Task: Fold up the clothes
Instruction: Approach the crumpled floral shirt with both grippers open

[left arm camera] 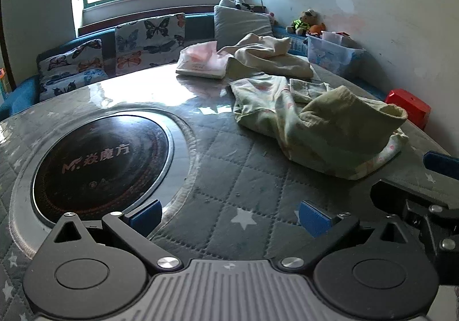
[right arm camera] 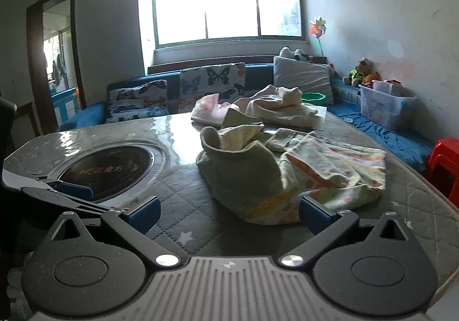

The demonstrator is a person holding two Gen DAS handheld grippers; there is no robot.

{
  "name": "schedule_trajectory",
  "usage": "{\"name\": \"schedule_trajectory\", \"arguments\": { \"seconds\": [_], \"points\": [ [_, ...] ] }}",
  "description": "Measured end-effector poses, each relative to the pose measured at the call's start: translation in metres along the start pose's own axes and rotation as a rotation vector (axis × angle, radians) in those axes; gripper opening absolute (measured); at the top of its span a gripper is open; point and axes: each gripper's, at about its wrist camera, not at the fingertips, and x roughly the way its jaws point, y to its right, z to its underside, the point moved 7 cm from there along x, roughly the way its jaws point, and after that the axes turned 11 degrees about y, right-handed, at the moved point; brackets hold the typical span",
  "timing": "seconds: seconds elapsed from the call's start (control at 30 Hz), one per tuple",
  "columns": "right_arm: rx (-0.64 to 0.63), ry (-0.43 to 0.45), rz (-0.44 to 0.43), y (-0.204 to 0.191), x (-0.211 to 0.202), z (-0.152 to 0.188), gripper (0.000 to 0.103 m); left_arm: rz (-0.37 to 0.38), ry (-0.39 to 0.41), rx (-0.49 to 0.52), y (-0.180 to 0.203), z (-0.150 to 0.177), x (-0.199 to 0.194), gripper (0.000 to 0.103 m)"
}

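Holding both tongs, left (left arm camera: 229,215) and right (right arm camera: 229,213), wide, gripping nothing, hanging near crumpled shirt (right arm camera: 289,169) on surface (left arm camera: 229,195).

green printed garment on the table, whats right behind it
Behind the green garment a cream garment lies crumpled, with a pink bag to its left. Whatever sits beneath them on the table is hidden.

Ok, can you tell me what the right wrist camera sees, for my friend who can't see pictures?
A crumpled pale green garment lies on a grey quilted table, just ahead of the open, empty right gripper. A cream garment lies farther back, a round black cooktop is set in the table at left, and the left gripper shows at the left edge.
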Motion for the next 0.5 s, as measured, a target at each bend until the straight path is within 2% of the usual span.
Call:
{"name": "schedule_trajectory", "arguments": {
  "seconds": [0.5],
  "points": [
    [-0.047,0.022,-0.027,0.011,0.001,-0.011,0.103,0.036,-0.037,0.017,0.010,-0.001,0.007,0.103]
  ]
}}
